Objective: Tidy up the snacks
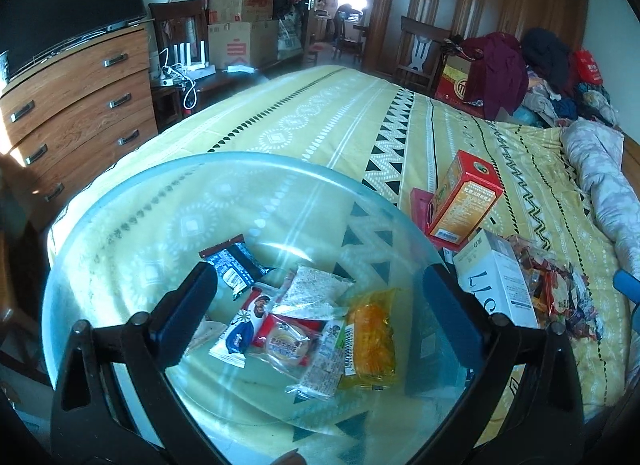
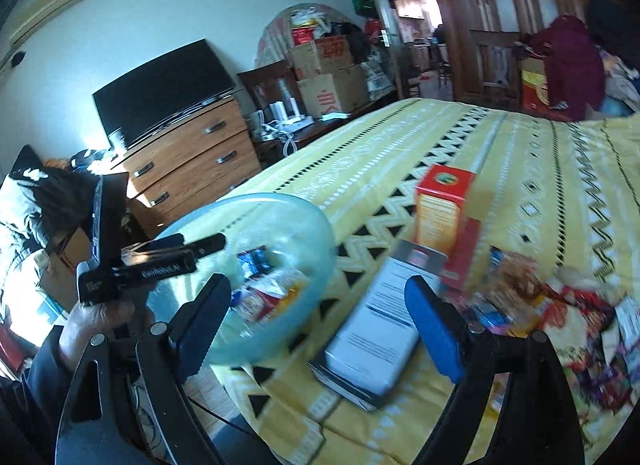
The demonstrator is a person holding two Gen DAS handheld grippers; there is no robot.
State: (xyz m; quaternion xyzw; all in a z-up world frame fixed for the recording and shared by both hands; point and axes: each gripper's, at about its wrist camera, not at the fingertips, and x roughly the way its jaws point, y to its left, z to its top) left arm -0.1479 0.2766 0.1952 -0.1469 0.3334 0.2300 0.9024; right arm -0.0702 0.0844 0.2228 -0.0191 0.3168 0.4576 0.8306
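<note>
While the yellow patterned bed fills both views, its near edge runs along the bottom, with open sheet stretching toward twelve o'clock and a wooden dresser beyond the edge at ten o'clock. On the bed's near corner sits a clear blue-tinted bowl holding wrapped snacks: a dark blue packet, a pale rice cracker, a red-wrapped cake, an orange pouch. The left hand-held gripper hangs over the bowl with its jaws spread wide and nothing between them; the snacks lie directly under the gap. At two o'clock from the bowl a red-and-orange box leans tilted, a white box just below it, loose snack wrappers beside that at three o'clock.

Only the right wrist view shows the person's hand gripping the left tool at nine o'clock. The right hand-held gripper is wide and empty, the blurred white box lying between and beyond its fingers.
</note>
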